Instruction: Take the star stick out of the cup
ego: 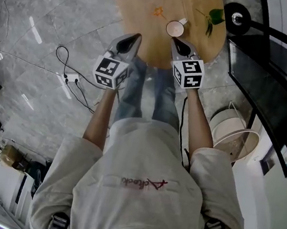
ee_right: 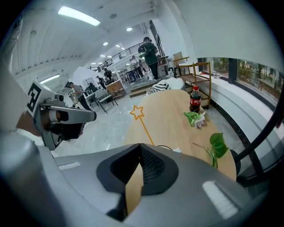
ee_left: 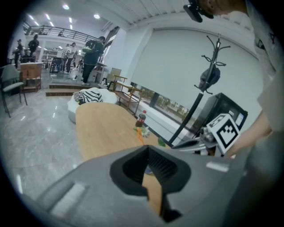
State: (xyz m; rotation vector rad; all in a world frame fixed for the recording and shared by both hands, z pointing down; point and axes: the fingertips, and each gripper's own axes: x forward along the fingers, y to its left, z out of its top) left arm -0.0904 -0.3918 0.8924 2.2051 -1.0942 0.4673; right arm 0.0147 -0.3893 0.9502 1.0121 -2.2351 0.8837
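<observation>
1. The left claw [ego: 137, 37] was clenched on nothing, with its jaws pressed together at the tips. It hung over the near edge of the wooden counter [ego: 133, 3], to the left of the cup and apart from it.
2. The star stick [ee_right: 144, 128] stood in the cup, so by my reading no part of the task was done. It was a thin orange rod topped by a hollow, outlined star. It leaned out of the cup up and away from the person, and in the head view the star lay to the cup's left. It looked light and slender, and nothing touched it.
3. The cup [ego: 174, 28] was small and white with a handle on one side. It stood upright on the counter, near the edge closest to the person.
4. The right claw [ego: 175, 40] was also clenched and empty, with its tips together. It pointed at the cup from just short of it. In the right gripper view the rod's lower end ran down behind the jaws, which hid most of the cup.
5. Left to do, as I judged it: release one claw, close it on the rod, and lift the stick clear of the rim.
6. Further right on the counter lay a green leaf sprig [ego: 215, 15], well apart from the cup.
</observation>
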